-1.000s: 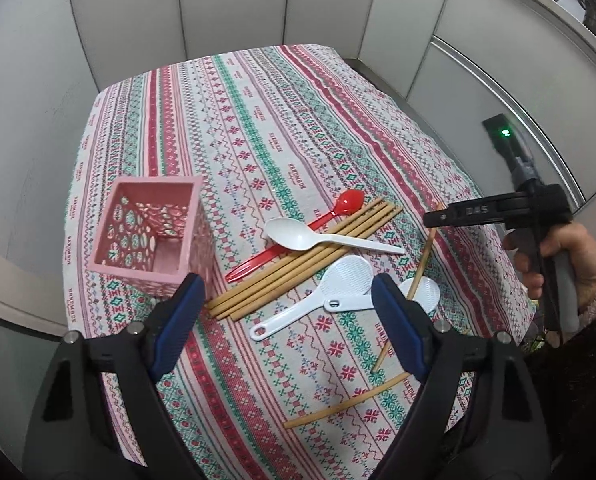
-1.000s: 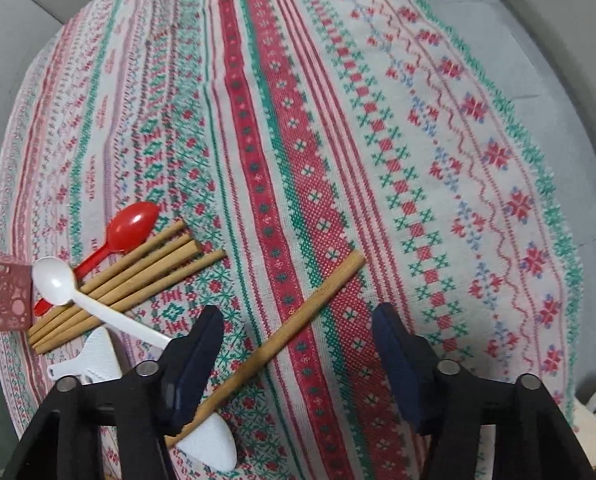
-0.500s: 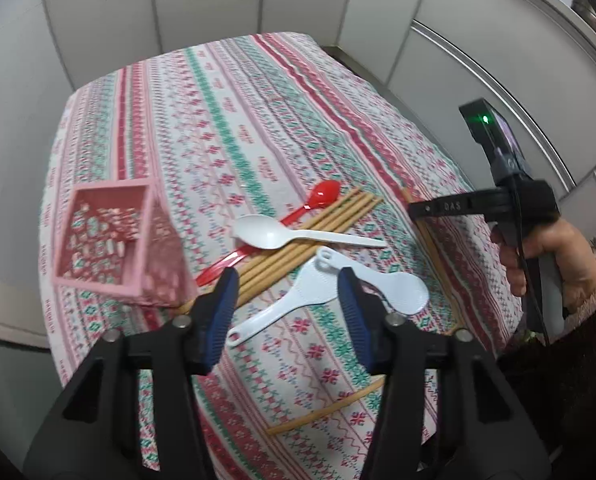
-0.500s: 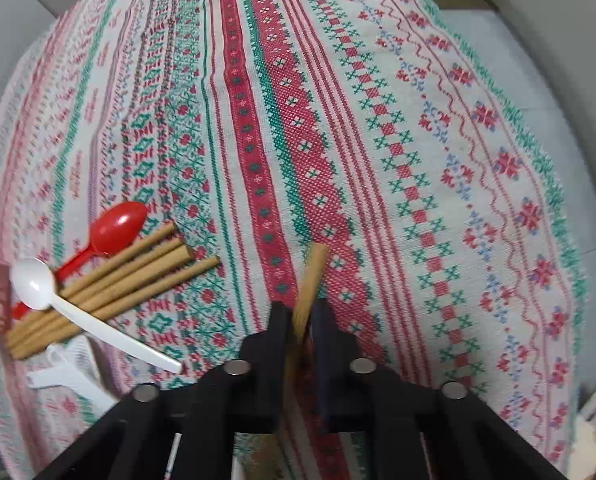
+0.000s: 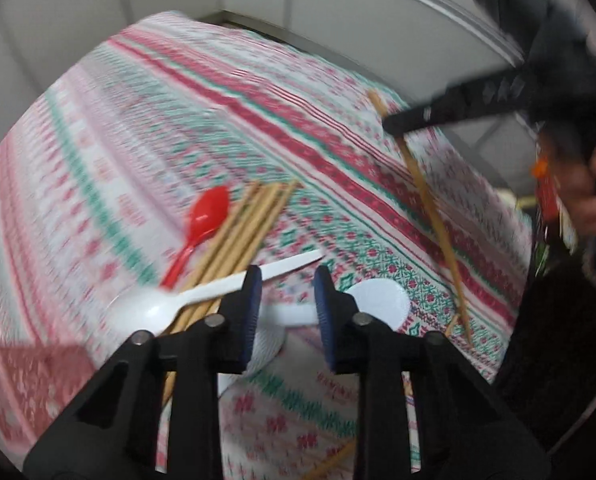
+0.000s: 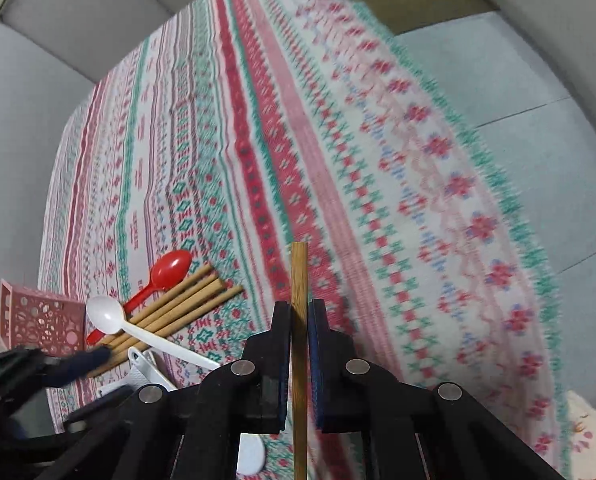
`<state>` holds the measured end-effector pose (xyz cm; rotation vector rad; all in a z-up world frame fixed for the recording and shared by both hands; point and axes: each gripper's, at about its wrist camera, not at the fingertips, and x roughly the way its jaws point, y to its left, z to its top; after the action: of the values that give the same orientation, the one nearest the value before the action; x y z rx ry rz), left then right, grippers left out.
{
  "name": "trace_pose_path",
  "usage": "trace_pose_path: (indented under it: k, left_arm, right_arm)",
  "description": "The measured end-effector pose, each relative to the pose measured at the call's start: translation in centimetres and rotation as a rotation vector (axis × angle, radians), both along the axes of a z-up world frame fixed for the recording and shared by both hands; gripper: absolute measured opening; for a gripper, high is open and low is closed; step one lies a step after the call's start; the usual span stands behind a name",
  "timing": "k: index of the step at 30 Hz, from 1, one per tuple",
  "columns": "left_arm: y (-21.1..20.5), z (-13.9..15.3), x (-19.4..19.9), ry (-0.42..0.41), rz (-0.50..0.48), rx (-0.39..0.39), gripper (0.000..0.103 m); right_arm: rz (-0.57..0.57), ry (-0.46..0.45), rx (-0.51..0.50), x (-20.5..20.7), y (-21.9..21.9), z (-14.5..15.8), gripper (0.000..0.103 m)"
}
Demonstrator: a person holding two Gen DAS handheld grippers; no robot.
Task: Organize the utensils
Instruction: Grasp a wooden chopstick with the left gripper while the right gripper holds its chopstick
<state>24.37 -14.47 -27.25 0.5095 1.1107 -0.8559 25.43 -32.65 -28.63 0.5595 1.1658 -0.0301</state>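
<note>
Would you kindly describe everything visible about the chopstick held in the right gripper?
The chopstick is a slim, straight, tan stick that looks like wood or bamboo, with a squared blunt end pointing away from the camera. The right gripper is shut on its middle, blue pads against both sides. In the left wrist view it slants downward toward the patterned tablecloth; whether its lower tip touches the cloth is unclear.

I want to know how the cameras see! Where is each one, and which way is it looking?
Left wrist: rides the left gripper, looking down at a white spoon handle; its jaws are closing; the person's hand shows.
Right wrist: rides the right gripper, clamping a chopstick.
Shared: red spoon, pink basket, tablecloth.
</note>
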Motion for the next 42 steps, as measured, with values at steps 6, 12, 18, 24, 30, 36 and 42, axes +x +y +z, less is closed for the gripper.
trace_pose_path:
  k: [6,12,18,24,30,36,42]
  left_arm:
    - [-2.4,-2.5,1.1,-0.006,-0.044,0.062,0.027]
    - [-2.9,-2.9,2.3,-0.014,-0.032,0.082,0.027]
    - [-3.2,-3.1,3.8,-0.022,-0.024,0.096,0.027]
    - [-3.5,-2.6,4.4,-0.044,-0.019,0.102,0.027]
    - [-3.8,-3.1,4.8,-0.038,-0.023,0.116,0.027]
    - [-4.0,-3.7,6.2,-0.005,0.0,0.114,0.027]
    - [-5.4,-3.8,7.5,0.007,0.011,0.13,0.027]
  right_arm:
    - [-0.031,-0.012,0.039,-0.6,-1.9,0.5,0.007]
    - [-0.019,-0.027,0.058,-0.4,-1.8,1.1,0.007]
    - [-0.004,-0.033,0.058,-0.5,-1.4,1.4,0.007]
    - [-0.013,-0.029,0.066,-0.6,-1.7,1.3,0.007]
    - [-0.014,-0.03,0.074,-0.6,-1.7,1.4,0.007]
    - [0.008,-0.03,0.073,-0.4,-1.0,1.5,0.007]
    - [0.01,-0.027,0.073,-0.3,-0.7,1.5,0.007]
